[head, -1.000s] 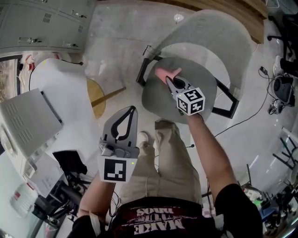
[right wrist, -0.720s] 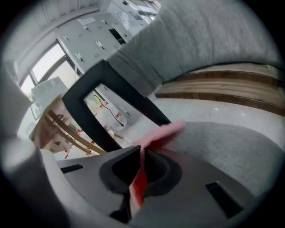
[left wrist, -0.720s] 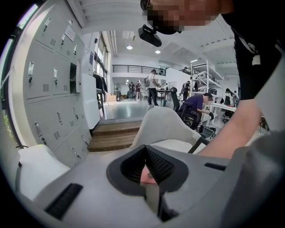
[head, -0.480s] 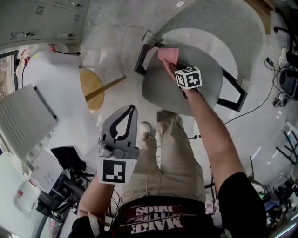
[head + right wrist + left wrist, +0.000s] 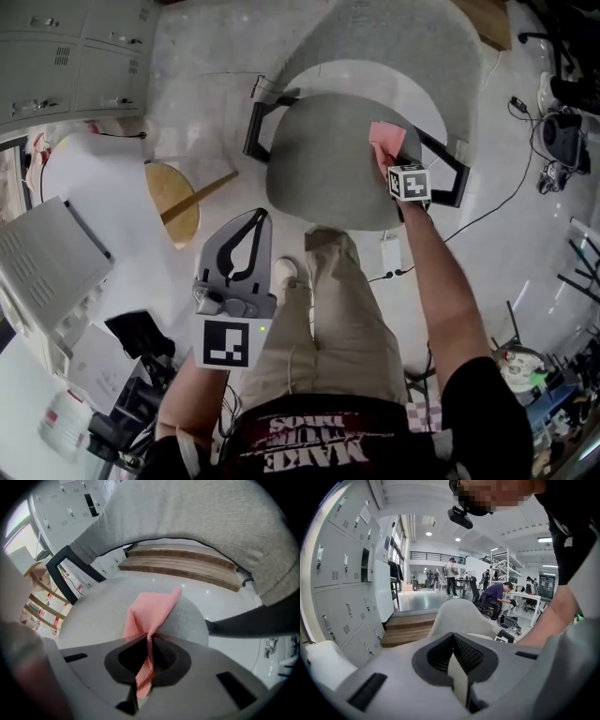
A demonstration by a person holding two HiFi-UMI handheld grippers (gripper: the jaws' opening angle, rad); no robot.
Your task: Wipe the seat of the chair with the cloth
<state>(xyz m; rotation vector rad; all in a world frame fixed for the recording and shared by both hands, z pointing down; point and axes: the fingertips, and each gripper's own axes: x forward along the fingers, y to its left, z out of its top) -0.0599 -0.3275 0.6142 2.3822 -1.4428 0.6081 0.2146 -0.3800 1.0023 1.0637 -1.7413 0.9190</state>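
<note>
Starting with the head view: the pink cloth (image 5: 387, 139) is seen on the far right part of the grey chair seat (image 5: 323, 164), pinched by the right gripper (image 5: 385, 157). The left gripper (image 5: 262, 223) is kept near the body, well apart from the chair. Wiping looks to be under way, but no streak or damp trail can be made out on the seat, so how much is done honestly can't be told. The left and near parts are probably yet to be covered.

In the left gripper view, the jaws are pressed together with nothing between them, and the chair's backrest (image 5: 454, 613) is seen beyond. That gripper isn't being used, it seems.

In the right gripper view, the jaws are clamped on the cloth, which runs down through them and is bunched up in front, apparently resting on the seat near its right edge. The cloth looks thin, finely woven and floppy. It's folded into a loose peak, not spread flat, so only a small patch gets touched at once.
</note>
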